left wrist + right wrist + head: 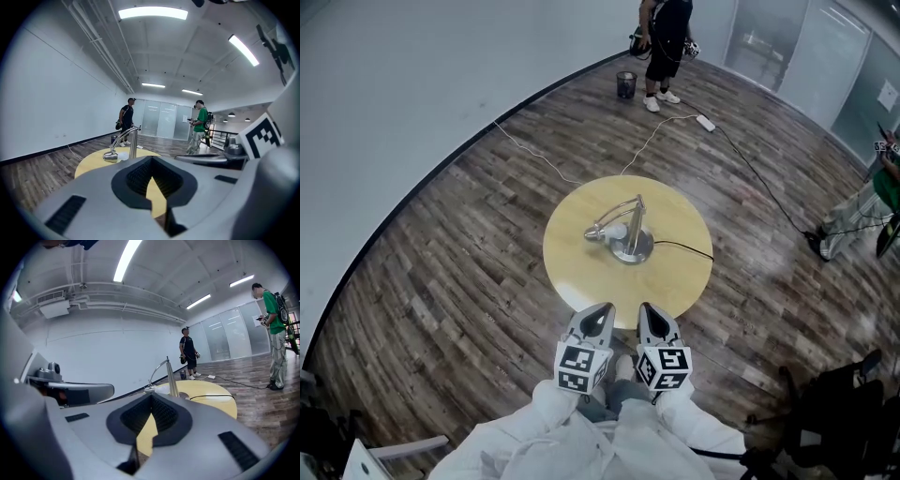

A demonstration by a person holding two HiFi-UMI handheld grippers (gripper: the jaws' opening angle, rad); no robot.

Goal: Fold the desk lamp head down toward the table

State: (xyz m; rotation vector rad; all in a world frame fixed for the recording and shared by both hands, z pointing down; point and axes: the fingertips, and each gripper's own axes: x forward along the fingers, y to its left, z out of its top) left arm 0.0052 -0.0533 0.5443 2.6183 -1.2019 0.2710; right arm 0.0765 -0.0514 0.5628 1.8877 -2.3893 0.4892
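A silver desk lamp [630, 236] stands in the middle of a round yellow table [675, 211]. Its head [598, 232] hangs low on the left, close to the tabletop. A black cord [684, 247] runs right from its base. My left gripper [601, 309] and right gripper [647, 309] sit side by side at the table's near edge, short of the lamp. Both are shut and hold nothing. The lamp [132, 143] shows beyond the left gripper [151, 180] in the left gripper view. In the right gripper view the lamp [172, 378] stands past the right gripper [151, 414].
A person in black [666, 42] stands at the far wall beside a small bin [625, 84]. A power strip [705, 122] and cables lie on the wood floor. Another person in green [883, 192] is at the right edge. Dark gear [825, 422] sits at the lower right.
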